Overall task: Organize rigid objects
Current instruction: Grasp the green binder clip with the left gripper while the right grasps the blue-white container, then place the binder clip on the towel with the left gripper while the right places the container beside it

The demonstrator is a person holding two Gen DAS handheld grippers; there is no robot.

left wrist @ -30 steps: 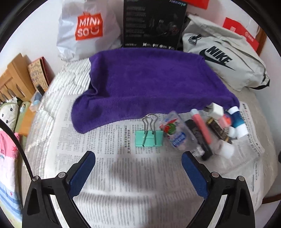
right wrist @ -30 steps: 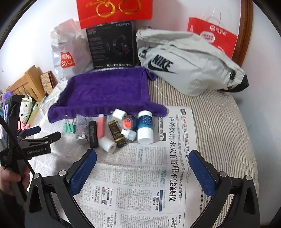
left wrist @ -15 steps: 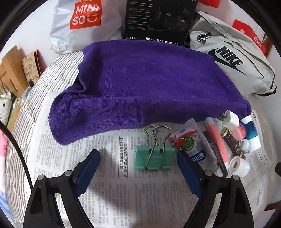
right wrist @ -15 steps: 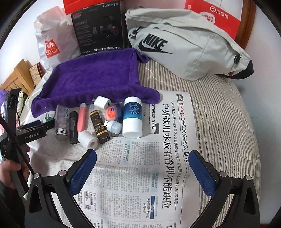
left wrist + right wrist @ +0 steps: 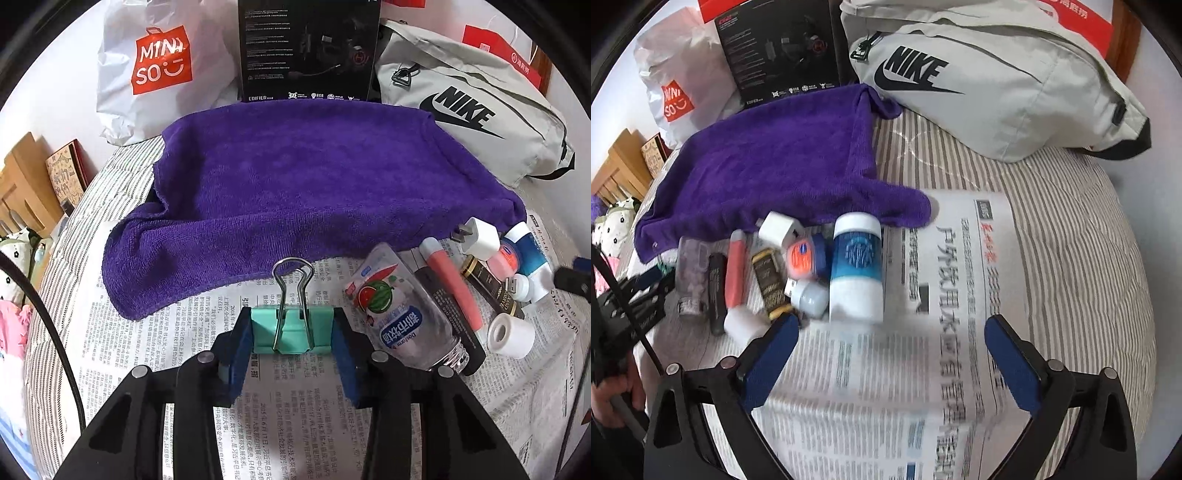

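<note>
My left gripper (image 5: pixel 291 332) is shut on a green binder clip (image 5: pixel 291 326) that lies on the newspaper (image 5: pixel 295 406) just in front of the purple towel (image 5: pixel 295 177). To its right lie a clear bottle (image 5: pixel 402 314), a black tube (image 5: pixel 450 314), a pink tube (image 5: pixel 452 284), a white tape roll (image 5: pixel 511 334) and a white plug (image 5: pixel 480 236). My right gripper (image 5: pixel 886 354) is open and empty, low over the newspaper (image 5: pixel 923 369), just in front of a blue-and-white jar (image 5: pixel 857 269). The same row of small items shows to the jar's left, including the pink tube (image 5: pixel 735 269).
At the back stand a Miniso bag (image 5: pixel 159 62), a black Edifier box (image 5: pixel 308 48) and a grey Nike bag (image 5: pixel 990 77). Wooden items (image 5: pixel 22 192) sit at the left edge. The striped bed surface (image 5: pixel 1071 240) extends to the right of the newspaper.
My left gripper moved forward and closed on the green binder clip. My right gripper moved forward and down toward the blue-and-white jar, still open.
</note>
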